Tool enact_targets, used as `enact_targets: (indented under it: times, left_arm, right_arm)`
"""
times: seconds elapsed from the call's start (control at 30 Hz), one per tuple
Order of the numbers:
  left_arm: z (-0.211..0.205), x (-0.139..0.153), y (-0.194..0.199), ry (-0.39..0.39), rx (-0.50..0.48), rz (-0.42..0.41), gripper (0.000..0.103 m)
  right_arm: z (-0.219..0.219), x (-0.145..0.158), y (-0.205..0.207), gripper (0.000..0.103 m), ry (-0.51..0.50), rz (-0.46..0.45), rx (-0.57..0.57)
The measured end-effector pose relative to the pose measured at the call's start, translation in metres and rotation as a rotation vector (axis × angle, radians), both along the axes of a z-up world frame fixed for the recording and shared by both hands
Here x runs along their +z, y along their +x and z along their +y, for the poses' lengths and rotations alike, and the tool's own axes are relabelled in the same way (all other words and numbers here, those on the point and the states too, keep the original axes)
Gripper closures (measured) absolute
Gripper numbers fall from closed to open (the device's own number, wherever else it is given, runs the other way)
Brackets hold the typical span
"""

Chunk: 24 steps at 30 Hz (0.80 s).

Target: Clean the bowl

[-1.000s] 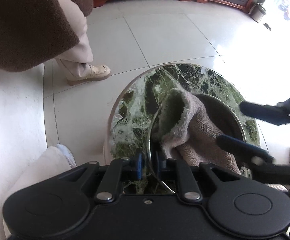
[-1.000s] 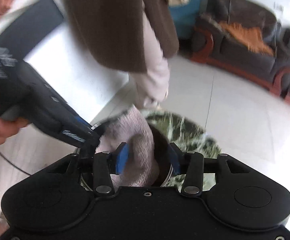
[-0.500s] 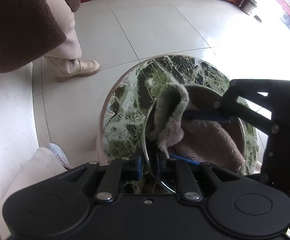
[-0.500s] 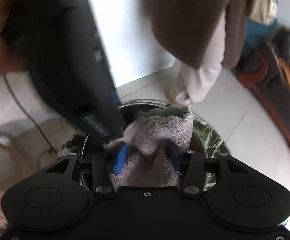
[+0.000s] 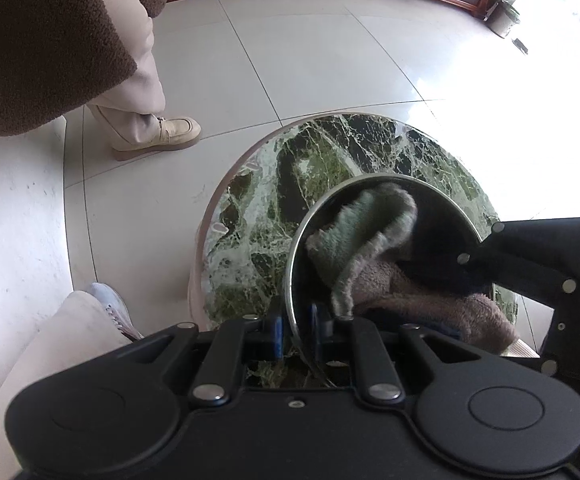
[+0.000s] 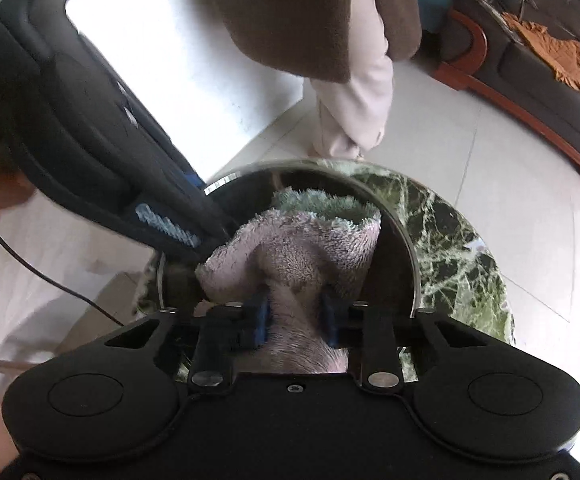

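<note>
My left gripper (image 5: 295, 330) was closed down narrow, its blue-padded fingers (image 5: 276, 332) pinching the near rim of the steel bowl (image 5: 441, 196), one pad outside the wall and one inside. The bowl sat on a round green marble table (image 5: 329, 168), toward the side nearest me, and it looked tipped up where I held it, though I could not be sure of the angle through the fisheye.

My right gripper (image 6: 295, 316) was clamped on a fluffy towel (image 6: 301, 240), pinkish-brown on one face and pale green on the other. The blue pads bit into a bunched neck of the cloth, leaving only a narrow gap filled with fabric. The towel lay inside the bowl, its free end folded up against the far inner wall, with the green underside showing at the fold. In the left view the right tool's black body reached in over the bowl's right rim, and the cloth spilled toward that rim.

In the right view, the left tool's arm carried white lettering on a blue strip (image 6: 166, 226), too blurred for me to read; more white letters at the top left corner were cut off.

A person in a brown fleece coat (image 5: 42, 40), cream trousers and a beige loafer (image 5: 162, 134) stood beside the table on the white tiled floor (image 5: 309, 52).
</note>
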<state>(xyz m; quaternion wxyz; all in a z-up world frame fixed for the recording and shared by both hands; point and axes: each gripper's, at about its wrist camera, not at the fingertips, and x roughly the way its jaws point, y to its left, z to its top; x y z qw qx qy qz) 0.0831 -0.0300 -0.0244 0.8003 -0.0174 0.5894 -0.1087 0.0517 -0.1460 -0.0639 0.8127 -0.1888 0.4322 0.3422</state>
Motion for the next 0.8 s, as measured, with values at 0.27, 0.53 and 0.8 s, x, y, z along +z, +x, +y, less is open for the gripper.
enact_targets:
  times: [0.27,0.53,0.8]
  left_arm:
    - [0.000,-0.001,0.001,-0.005,0.011,0.000,0.090]
    - [-0.002,-0.001,0.001,0.000,0.010,-0.001,0.090]
    - [0.001,-0.001,0.003,-0.014,0.032,0.016,0.090]
  right_arm:
    - [-0.004,-0.002,0.000,0.084,-0.058,-0.031,-0.031]
    - [-0.012,-0.002,-0.007,0.084,-0.036,-0.025,-0.010]
    - [-0.015,-0.001,-0.024,0.084,-0.029,-0.016,0.039]
